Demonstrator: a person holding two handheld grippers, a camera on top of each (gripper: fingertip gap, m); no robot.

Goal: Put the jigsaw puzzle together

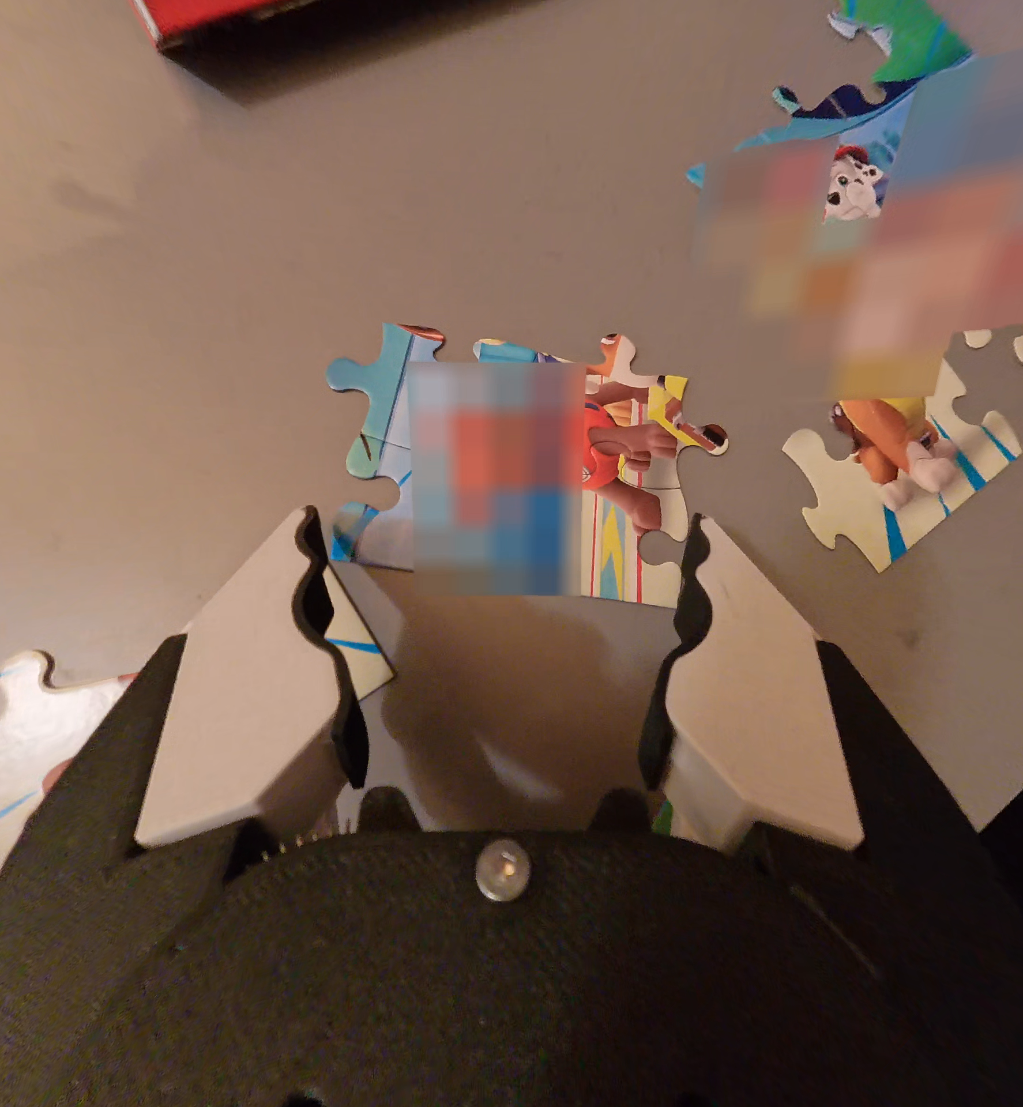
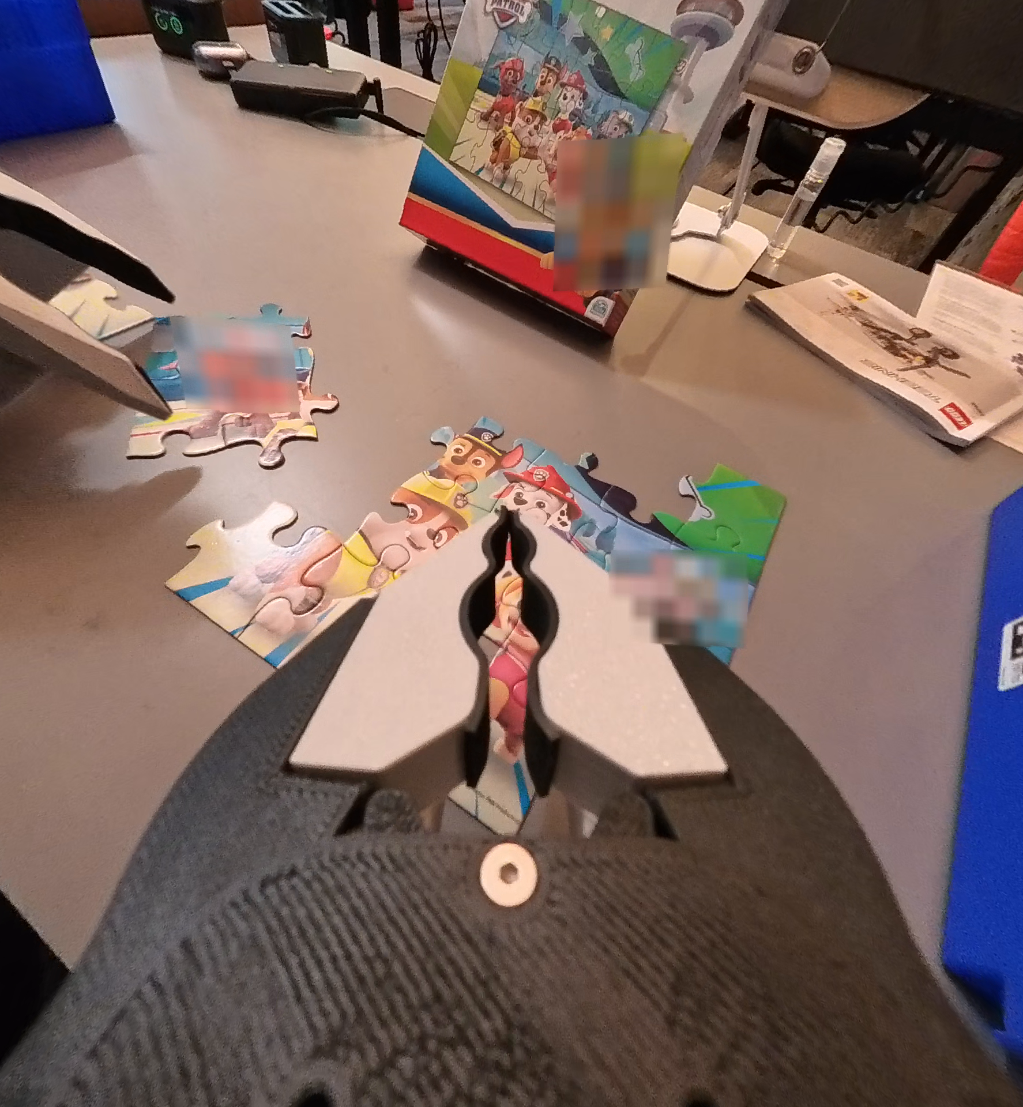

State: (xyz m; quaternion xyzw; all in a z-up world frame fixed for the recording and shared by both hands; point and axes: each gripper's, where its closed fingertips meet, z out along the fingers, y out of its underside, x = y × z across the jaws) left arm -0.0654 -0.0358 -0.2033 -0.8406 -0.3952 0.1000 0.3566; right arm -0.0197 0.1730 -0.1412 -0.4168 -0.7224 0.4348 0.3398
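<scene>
The grey table (image 2: 317, 197) fills both views and carries everything, flat and within my reach. At the top middle of the right view the puzzle box (image 2: 497, 197) stands upright with its picture side turned toward me, I judge so that the picture can be checked. Below it, in the middle of that frame, lies the large joined section (image 2: 413, 539) of the jigsaw, flat and face up, with a straight edge along its near side and open tabs along its far side. My right claw (image 2: 506, 520) hangs just over this section with its fingertips together and nothing plainly caught between them; the puzzle picture shows through the hollows behind the tips. At the left of the same frame lies the small joined cluster (image 2: 239, 431), well apart from the large section. My left claw (image 1: 500, 527) is spread wide over the near edge of that cluster (image 1: 629, 479), one finger (image 1: 311, 539) beside each lower corner, and it has hold of nothing; neither fingertip presses on the cardboard. In the left view, a loose pale piece (image 1: 18, 755) lies at the lower left, partly under my claw's body. A folded booklet (image 2: 892, 365) rests at the right of the right view, off to the side, away from the pieces.
</scene>
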